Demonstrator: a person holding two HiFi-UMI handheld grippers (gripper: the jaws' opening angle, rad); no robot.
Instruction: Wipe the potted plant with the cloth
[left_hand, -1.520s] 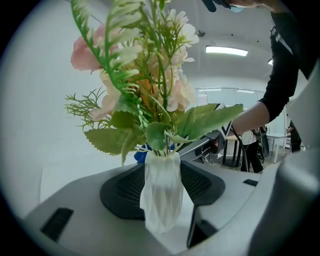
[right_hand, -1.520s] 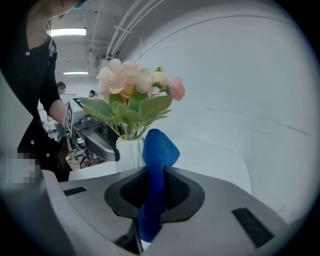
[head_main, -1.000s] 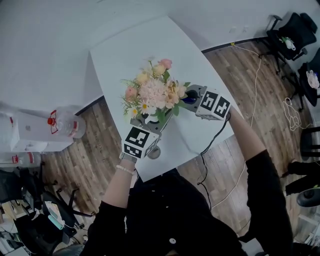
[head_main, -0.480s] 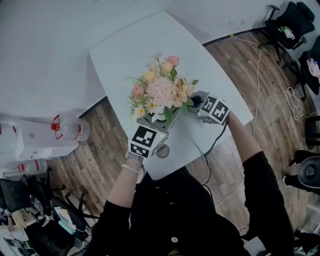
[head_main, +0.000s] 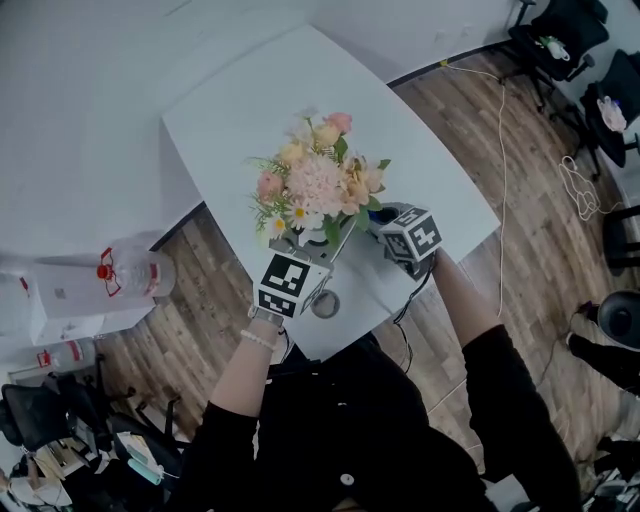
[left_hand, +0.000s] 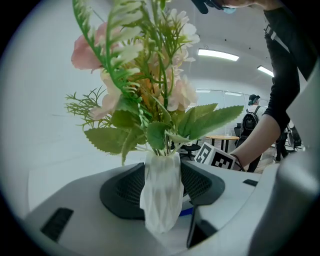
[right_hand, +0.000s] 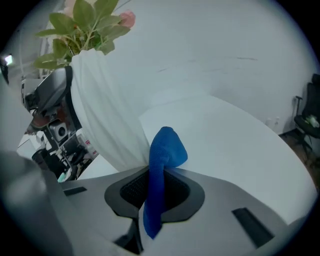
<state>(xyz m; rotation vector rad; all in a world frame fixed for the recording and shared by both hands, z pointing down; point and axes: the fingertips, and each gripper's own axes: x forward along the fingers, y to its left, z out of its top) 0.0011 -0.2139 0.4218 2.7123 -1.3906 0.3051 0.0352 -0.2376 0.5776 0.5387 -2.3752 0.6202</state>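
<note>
Blue cloth (right_hand: 161, 165), one piece, is pinched between the jaws of your right gripper (head_main: 386, 229), just beside the single potted plant (head_main: 318, 180) on the one white table (head_main: 240, 110). Your left gripper (head_main: 301, 254) clamps the plant's white pot (left_hand: 161, 192).

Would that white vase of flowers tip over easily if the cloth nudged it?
Probably top-heavy: the vase is narrow while the flowers spread much wider. The left gripper is clamped on its body, so it should hardly tip. The blue cloth in the right gripper looks soft, so its push is likely gentle.
</note>
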